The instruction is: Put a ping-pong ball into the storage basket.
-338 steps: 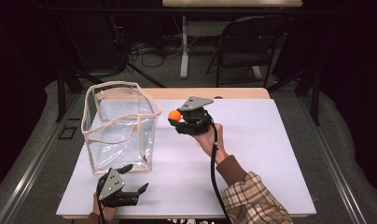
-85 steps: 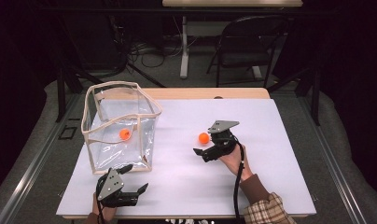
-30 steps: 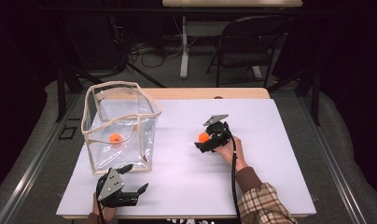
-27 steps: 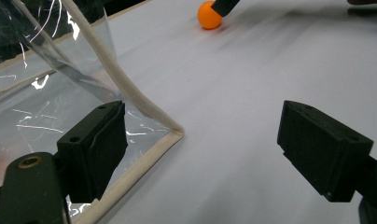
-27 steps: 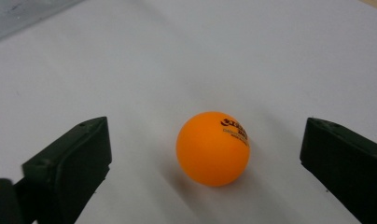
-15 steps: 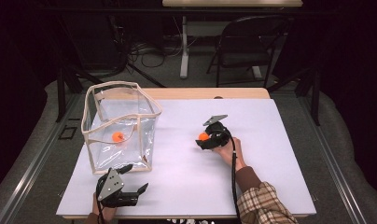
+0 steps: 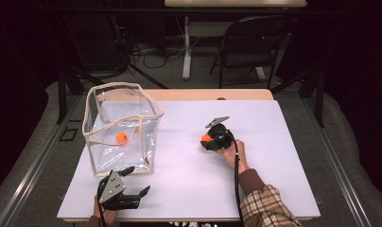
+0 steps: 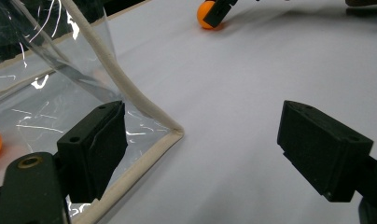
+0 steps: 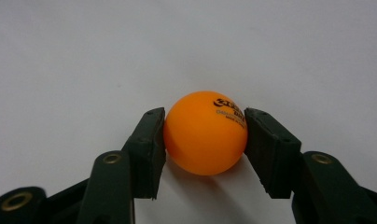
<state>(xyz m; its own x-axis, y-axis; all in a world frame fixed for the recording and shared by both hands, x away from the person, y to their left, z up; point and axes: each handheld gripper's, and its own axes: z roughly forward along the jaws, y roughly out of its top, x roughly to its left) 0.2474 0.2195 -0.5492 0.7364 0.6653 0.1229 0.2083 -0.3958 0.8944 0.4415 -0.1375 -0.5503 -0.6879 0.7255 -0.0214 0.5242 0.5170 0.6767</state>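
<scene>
An orange ball (image 9: pixel 205 140) with black print rests on the white table, and my right gripper (image 9: pixel 205 114) is shut on it, one pad against each side. Its jaws have just been closing around this ball. In the high view that gripper (image 7: pixel 207 138) lies low at mid table with the ball (image 7: pixel 205 137) at its tip. A second orange ball (image 7: pixel 121 137) lies inside the clear bin (image 7: pixel 151 101) at the left. My left gripper (image 7: pixel 138 180) rests open near the table's front edge. Its jaws (image 8: pixel 210 149) straddle the bin's near corner (image 8: pixel 130 98).
The white table top (image 7: pixel 274 179) ends at a wooden strip at the back. A folding chair (image 7: pixel 248 52) and cables stand on the floor behind. The right gripper's cable (image 7: pixel 236 189) runs back along the person's plaid sleeve.
Since the oldest frame a ball has ended up inside the bin, and my right gripper has moved from beside the bin to mid table. Over the last second both hands stayed put.
</scene>
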